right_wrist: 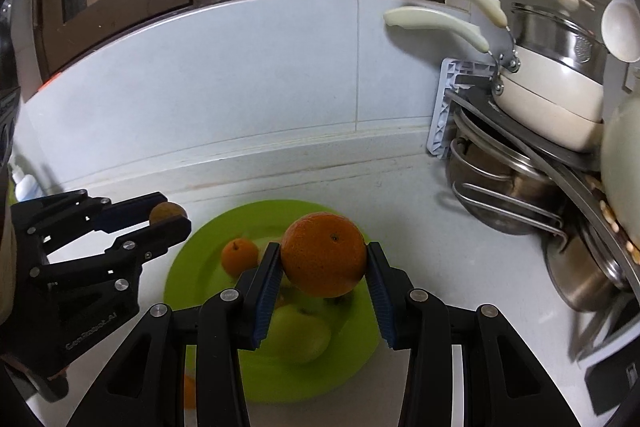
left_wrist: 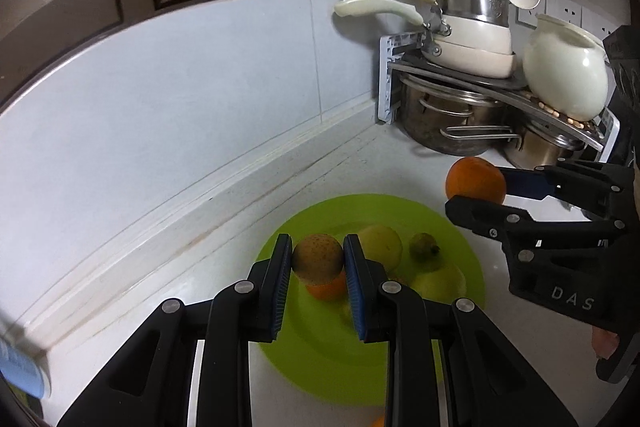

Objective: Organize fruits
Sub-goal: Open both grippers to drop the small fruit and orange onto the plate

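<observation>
My left gripper is shut on a brownish speckled pear and holds it above the green plate. The plate holds a small orange, yellow-green fruits and a small green fruit. My right gripper is shut on a large orange above the same plate, where a small orange and a green apple lie. The right gripper with its orange shows at the right of the left wrist view; the left gripper with the pear shows at the left of the right wrist view.
A corner rack with white pans, steel pots and a white jar stands at the back right. A tiled wall runs behind the white counter. A bottle stands at the far left.
</observation>
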The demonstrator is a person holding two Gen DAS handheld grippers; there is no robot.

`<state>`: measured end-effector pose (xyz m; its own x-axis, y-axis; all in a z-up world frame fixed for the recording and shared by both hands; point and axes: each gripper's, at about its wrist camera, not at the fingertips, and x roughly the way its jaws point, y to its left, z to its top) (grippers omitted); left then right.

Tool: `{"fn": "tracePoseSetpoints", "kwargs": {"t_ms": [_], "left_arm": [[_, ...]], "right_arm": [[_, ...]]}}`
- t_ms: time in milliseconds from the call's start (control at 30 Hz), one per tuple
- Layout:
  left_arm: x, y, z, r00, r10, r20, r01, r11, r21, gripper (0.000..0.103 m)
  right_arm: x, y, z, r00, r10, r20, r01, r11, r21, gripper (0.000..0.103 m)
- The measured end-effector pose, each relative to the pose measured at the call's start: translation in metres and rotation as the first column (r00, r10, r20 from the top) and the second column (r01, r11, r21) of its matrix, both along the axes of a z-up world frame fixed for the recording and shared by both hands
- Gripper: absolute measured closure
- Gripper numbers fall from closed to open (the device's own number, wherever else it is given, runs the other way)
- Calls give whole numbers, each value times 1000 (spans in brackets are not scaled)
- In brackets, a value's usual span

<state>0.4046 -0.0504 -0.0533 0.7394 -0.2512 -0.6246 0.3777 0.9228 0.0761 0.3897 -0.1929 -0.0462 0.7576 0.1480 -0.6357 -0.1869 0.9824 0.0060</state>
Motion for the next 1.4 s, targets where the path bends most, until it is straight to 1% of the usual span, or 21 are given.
{"fn": "tracePoseSetpoints", "kwargs": {"t_ms": [267,400,633,800,900,1133,1300,1400], "left_arm": [[34,-11,-16,999,-24,-34,24,1000,-2,76],[50,-12,-24,997,-30,-68,29,999,-20,76],[60,-20,-33,994,-48,-94,47,999,-13,76],[60,-22,-34,995,-47,-89,47,999,-8,75],[57,-21,-32,996,-47,-82,47,999,-6,68],[45,-11,-25,997,-28,-73,26,999,-21,64],[28,-3,-14,999,5,-52,-6,1000,-27,59],[16,2,-5,999,24,-43,-26,999,-40,58]], "right_arm": [[25,1,-17,999,25,-40,-25,1000,-4,60],[34,0,-25,998,21,-57,-21,1000,-10,60],[40,2,-33,996,30,-81,-31,999,-12,60],[42,0,-32,995,35,-93,-34,999,8,60],[41,-1,-32,994,38,-100,-37,999,17,60],[30,2,-24,996,37,-78,-36,999,22,59],[19,3,-18,997,37,-62,-36,999,26,59],[8,2,-9,999,34,-34,-33,999,26,59]]}}
